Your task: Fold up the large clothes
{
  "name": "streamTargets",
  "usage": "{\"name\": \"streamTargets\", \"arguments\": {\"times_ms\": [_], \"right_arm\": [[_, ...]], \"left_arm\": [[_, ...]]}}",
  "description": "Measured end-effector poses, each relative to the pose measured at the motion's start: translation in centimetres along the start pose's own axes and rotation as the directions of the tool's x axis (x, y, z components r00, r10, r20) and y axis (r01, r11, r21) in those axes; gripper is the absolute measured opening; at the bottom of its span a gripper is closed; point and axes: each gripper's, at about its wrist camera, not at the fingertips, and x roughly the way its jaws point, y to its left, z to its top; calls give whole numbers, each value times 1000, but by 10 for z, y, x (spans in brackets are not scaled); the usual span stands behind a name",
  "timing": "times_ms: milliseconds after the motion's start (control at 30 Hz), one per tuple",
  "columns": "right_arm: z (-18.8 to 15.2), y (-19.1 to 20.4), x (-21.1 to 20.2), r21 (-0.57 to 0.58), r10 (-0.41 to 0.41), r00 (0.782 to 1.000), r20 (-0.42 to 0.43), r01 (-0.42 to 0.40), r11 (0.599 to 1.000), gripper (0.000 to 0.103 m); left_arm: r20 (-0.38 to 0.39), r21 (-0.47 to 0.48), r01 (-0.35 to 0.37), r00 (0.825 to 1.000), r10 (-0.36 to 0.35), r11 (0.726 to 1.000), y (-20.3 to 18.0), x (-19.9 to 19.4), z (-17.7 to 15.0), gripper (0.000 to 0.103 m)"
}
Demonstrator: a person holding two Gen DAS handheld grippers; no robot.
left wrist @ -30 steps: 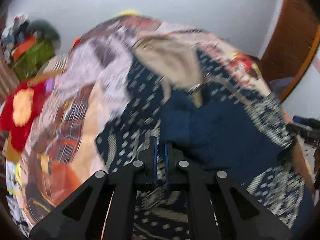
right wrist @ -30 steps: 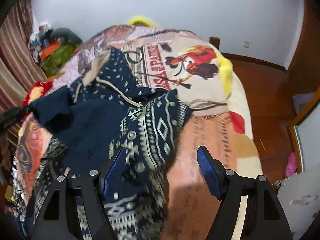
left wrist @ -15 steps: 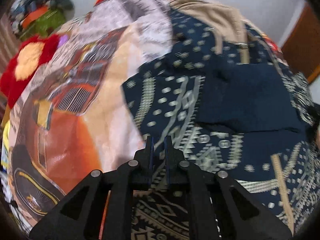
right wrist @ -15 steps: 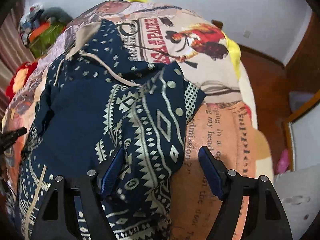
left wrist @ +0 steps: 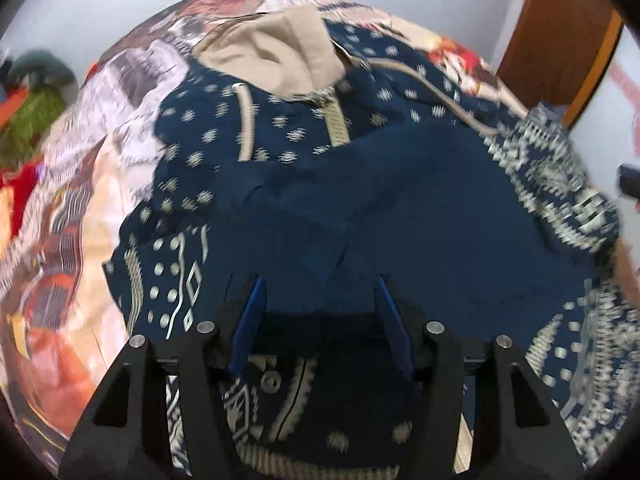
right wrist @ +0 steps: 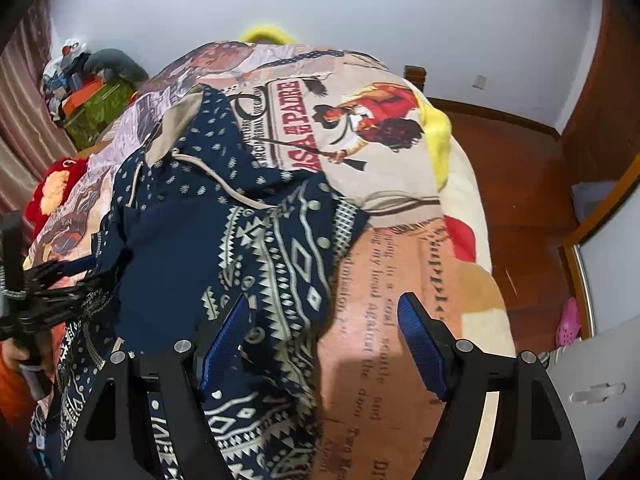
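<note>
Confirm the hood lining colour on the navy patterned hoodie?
Plain beige lining inside the navy patterned hoodie; clearest in the left wrist view.

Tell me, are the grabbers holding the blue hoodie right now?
No. The left gripper and right gripper are both open, jaws apart above the hoodie on the bed blanket. Nothing is held.

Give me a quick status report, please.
Left tool open, right tool open. Navy hoodie partly folded on bed. Nothing blocking.
</note>
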Motion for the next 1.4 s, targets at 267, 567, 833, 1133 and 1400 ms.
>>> {"name": "streamTargets", "arguments": {"times_ms": [267,567,833,1133,1400], "right_arm": [[-8,-16,-2,16,-21,1000,3,21,1000,75],[3,-8,4,11,-4,1000,20,4,1000,75],[19,26,25,-43,22,1000,11,-21,999,75],[28,42,69,-104,-61,997,-51,55,993,75],[18,20,76,-108,-69,996,-56,62,992,85]], "left_arm": [[26,23,-132,991,132,991,3,4,10,7],[93,-220,106,992,-87,970,74,-70,18,5],[80,-401,171,985,-152,900,149,-83,7,5],[-67,-487,126,981,-181,864,177,-23,-30,5],[-140,-249,-114,987,81,962,149,0,-33,7]]}}
